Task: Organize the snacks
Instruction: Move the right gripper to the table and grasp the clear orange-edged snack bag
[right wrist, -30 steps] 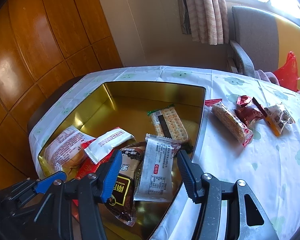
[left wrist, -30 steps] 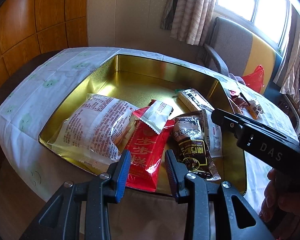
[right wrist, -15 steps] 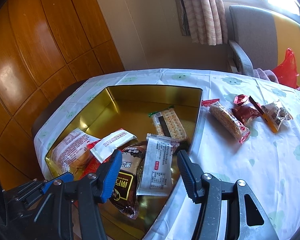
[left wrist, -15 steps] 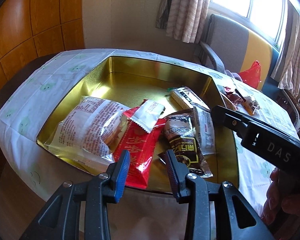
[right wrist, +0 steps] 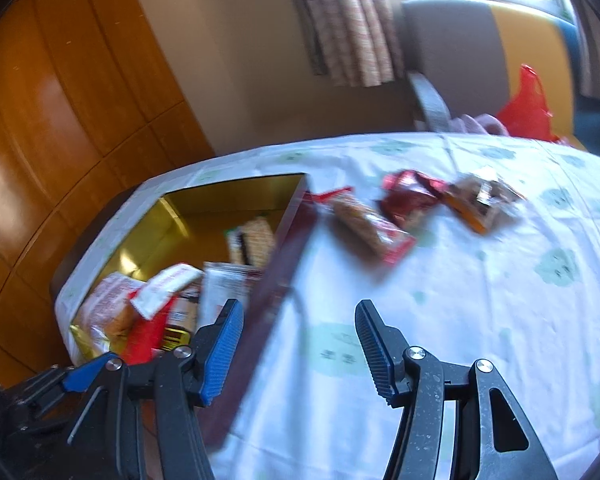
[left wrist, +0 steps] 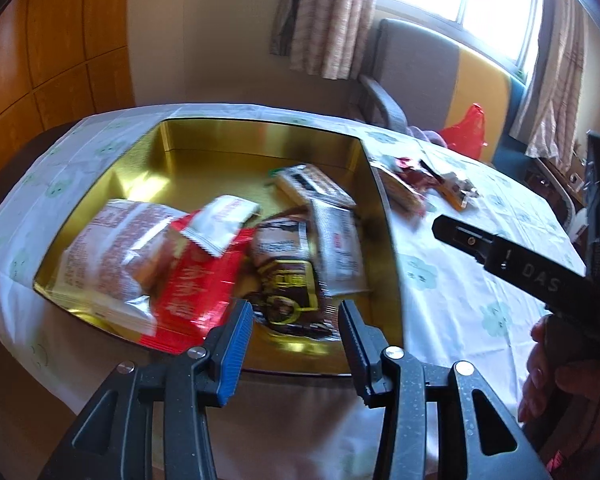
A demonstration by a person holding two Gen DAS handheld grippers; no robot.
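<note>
Three snacks (right wrist: pixel 416 208) remain on bench (right wrist: pixel 460 320) | left tongs (left wrist: pixel 296 334) opening, empty | right tongs (right wrist: pixel 298 338) apart, empty | next: snack to be fetched, upper centre, into tin (left wrist: pixel 384 264)

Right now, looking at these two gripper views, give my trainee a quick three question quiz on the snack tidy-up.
1. True or false: the gold tin already has snack packets in it.
2. Multiple choice: where does the long cracker bar lie? A) inside the tin B) on the tablecloth beside the tin C) on the chair
3. Fill in: the right hand-held gripper holds ____ between its fingers.

Key
1. True: the big bread packet, the red packet and the dark brown packet lie in it.
2. B
3. Nothing; it is open and empty.
</note>
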